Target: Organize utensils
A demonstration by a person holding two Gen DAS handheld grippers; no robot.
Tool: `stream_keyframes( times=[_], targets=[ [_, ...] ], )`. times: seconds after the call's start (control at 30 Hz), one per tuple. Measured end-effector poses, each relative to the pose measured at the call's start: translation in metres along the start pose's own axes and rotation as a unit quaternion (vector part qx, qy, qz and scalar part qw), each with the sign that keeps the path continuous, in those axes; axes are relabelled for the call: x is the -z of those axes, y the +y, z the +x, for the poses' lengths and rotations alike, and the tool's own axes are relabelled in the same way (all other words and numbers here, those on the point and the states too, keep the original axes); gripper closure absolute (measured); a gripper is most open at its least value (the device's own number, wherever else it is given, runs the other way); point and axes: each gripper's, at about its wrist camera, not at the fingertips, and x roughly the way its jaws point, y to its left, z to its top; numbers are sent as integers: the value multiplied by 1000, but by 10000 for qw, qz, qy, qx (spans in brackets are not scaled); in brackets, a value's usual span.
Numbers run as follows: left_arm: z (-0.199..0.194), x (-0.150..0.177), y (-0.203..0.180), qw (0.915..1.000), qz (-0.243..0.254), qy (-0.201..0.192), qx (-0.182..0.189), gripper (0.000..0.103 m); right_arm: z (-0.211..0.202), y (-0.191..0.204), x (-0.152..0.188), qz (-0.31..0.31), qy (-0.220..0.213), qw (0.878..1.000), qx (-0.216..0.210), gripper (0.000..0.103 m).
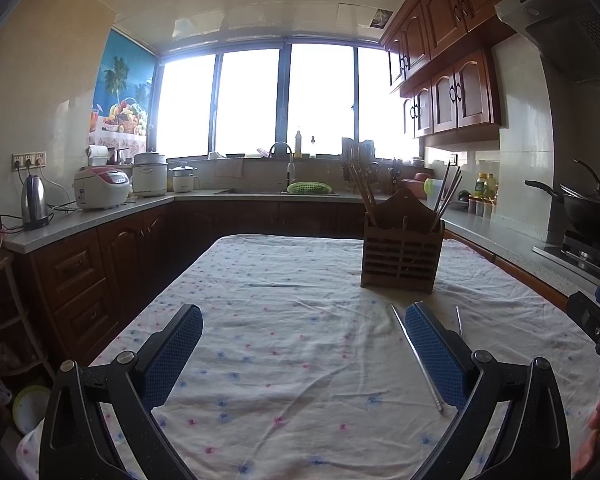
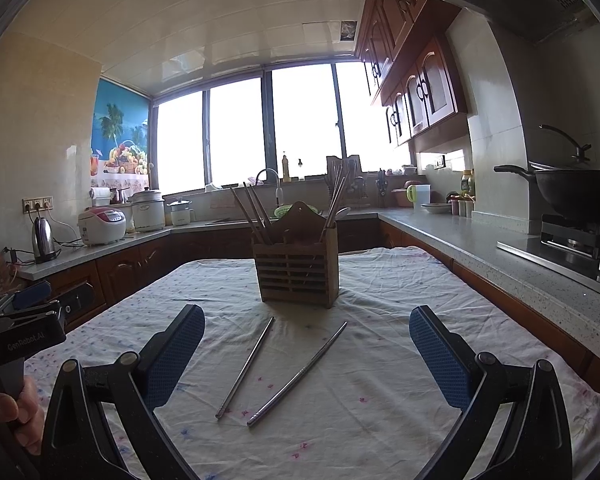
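Both grippers, left gripper [image 1: 303, 354] and right gripper [image 2: 307, 354], hover with jaws released and empty. Two steel chopsticks [image 2: 296, 376] lie on the surface at 12 o'clock of the right jaws, just short of the wooden holder [image 2: 296, 270], presumably awaiting pickup.

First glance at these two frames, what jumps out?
The wooden holder stands mid-table on the floral cloth, bristling with chopsticks. Two metal chopsticks lie loose on the cloth just in front of it, between the open fingers of the right gripper. The left gripper is open too, off to the left of them, and a bright window washes out the back of the kitchen.
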Motion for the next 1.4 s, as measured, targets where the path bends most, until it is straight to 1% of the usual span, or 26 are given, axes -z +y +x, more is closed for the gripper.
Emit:
stream_keyframes(
  times=[1.4],
  targets=[
    [-4,0,-9,10000,23,51,17,1,-2,6,-2,4,-44,9999,-132,0]
  ],
)
